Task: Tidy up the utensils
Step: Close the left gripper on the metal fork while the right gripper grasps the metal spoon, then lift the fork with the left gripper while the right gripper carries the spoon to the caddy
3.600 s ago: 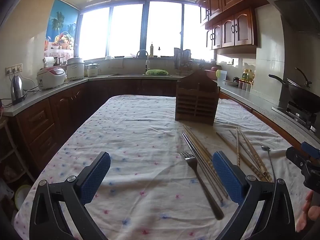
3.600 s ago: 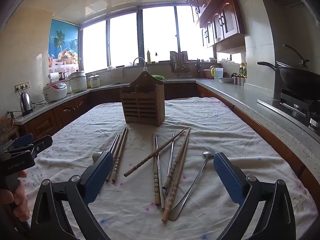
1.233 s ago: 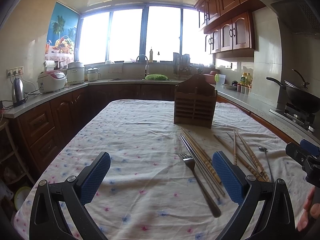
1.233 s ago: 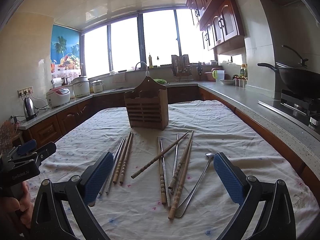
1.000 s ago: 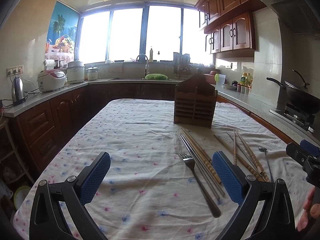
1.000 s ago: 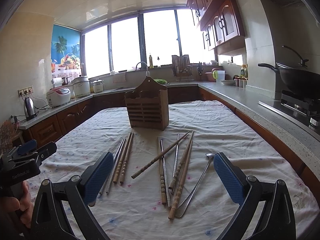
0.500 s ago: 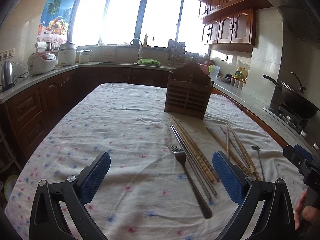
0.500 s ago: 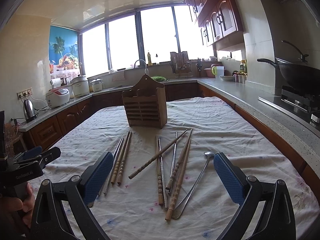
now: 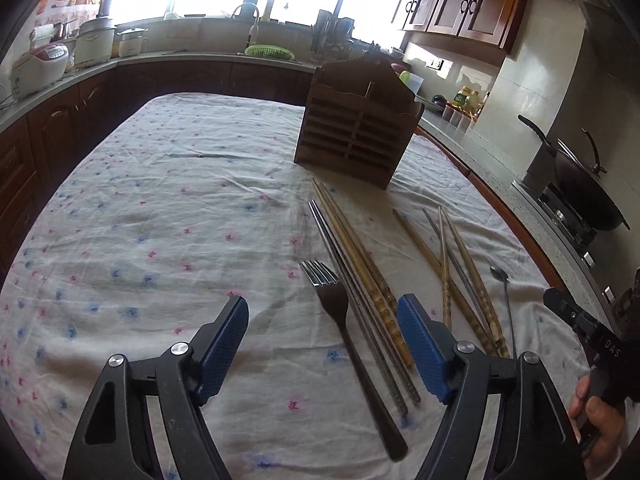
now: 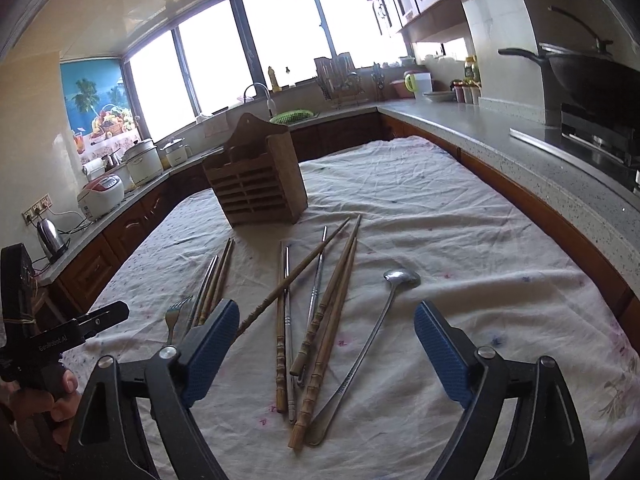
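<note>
A wooden utensil holder (image 9: pixel 356 136) stands upright mid-table on the flowered cloth (image 9: pixel 160 220). In front of it lie a fork (image 9: pixel 344 320), metal chopsticks (image 9: pixel 360 304), bamboo chopsticks (image 9: pixel 360 252) and a long-handled spoon (image 10: pixel 372 332). My left gripper (image 9: pixel 322 312) hovers over the fork; its jaws are closing, and the pads touch nothing. My right gripper (image 10: pixel 326 312) hangs above a second, crossed pile of chopsticks (image 10: pixel 320 312) and the spoon. Its jaws are closing too, with nothing gripped. The holder (image 10: pixel 256 184) stands beyond that pile.
Counters run around the table's far sides, with rice cookers (image 10: pixel 104 196), a kettle (image 10: pixel 50 236) and a sink tap (image 9: pixel 244 10). A wok (image 9: pixel 580 192) sits on the stove at right. A hand (image 10: pixel 44 400) holds the other gripper at the left edge.
Both grippers have tipped downward and moved in toward the utensils. Both pairs of jaws have narrowed from their widest. The utensils and holder have not moved.
</note>
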The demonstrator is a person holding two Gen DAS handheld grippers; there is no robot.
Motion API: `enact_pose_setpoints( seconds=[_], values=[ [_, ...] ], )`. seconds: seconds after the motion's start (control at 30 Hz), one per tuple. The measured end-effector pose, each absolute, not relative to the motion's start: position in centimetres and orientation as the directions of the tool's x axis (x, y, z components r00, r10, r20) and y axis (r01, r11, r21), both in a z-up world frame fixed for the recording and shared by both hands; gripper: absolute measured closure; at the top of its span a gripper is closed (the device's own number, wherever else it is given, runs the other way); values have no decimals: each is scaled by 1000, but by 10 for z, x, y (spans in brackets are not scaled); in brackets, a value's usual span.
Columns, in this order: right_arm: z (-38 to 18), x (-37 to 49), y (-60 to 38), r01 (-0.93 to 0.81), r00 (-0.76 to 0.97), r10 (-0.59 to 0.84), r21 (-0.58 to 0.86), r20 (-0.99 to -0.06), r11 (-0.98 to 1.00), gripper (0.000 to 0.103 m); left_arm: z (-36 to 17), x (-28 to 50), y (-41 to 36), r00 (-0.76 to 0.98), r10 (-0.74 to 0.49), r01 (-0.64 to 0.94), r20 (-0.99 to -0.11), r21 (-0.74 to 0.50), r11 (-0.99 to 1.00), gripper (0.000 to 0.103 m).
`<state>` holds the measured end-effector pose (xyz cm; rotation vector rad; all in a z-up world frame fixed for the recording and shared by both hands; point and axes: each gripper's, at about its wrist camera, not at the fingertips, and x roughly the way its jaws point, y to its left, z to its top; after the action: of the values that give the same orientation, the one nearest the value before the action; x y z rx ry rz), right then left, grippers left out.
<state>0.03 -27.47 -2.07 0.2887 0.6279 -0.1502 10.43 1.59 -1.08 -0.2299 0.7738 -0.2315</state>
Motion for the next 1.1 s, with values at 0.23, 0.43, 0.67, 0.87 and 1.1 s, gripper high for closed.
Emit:
enact_pose_setpoints(
  seconds=[0.23,0.43,0.67,0.87,1.1],
  values=[
    [-44,27,-302,273,714,2,281,-700,920,53,-24,146,9,620,-312,123,-719,-305,945,49],
    [-61,43,-319,297,664,72,351,-744,888,62,-40,181,4,544,-359,133,-759,-345,929,65],
    [-67,61,-338,289,656,168,451,-736,844,73,-50,204,3,512,-406,169,-757,-375,912,76],
    [-70,66,-343,306,656,179,475,-733,825,98,-57,211,13,508,-453,157,-733,-438,885,82],
    [-48,50,-330,279,695,137,440,-706,853,101,-45,196,23,529,-490,176,-693,-475,862,102]
  ],
)
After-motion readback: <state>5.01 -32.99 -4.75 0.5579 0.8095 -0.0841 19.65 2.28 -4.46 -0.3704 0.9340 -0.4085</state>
